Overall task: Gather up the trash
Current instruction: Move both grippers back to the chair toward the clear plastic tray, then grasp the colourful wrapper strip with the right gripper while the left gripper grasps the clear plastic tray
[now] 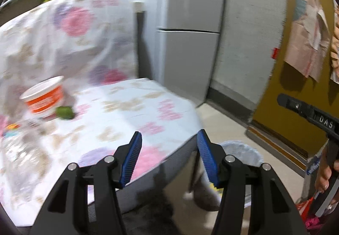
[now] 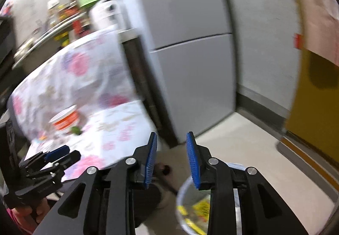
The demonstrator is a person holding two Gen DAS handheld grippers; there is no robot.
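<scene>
An orange and white paper cup (image 1: 45,98) lies tilted on the floral-covered seat (image 1: 131,112), with a small green scrap (image 1: 64,112) beside it and clear plastic wrapping (image 1: 19,141) at the left. My left gripper (image 1: 169,139) is open and empty over the seat's front right edge. My right gripper (image 2: 171,144) is open and empty above the floor. A lined bin (image 2: 190,203) with yellow wrappers inside sits just below it; the bin also shows in the left wrist view (image 1: 241,150). The cup (image 2: 65,119) and the left gripper (image 2: 57,155) also show in the right wrist view.
A grey refrigerator (image 1: 190,33) stands behind the seat. A yellow door (image 1: 275,91) with hanging cloth is at the right. Shelves with bottles (image 2: 67,12) are at the back left. Both views are blurred by motion.
</scene>
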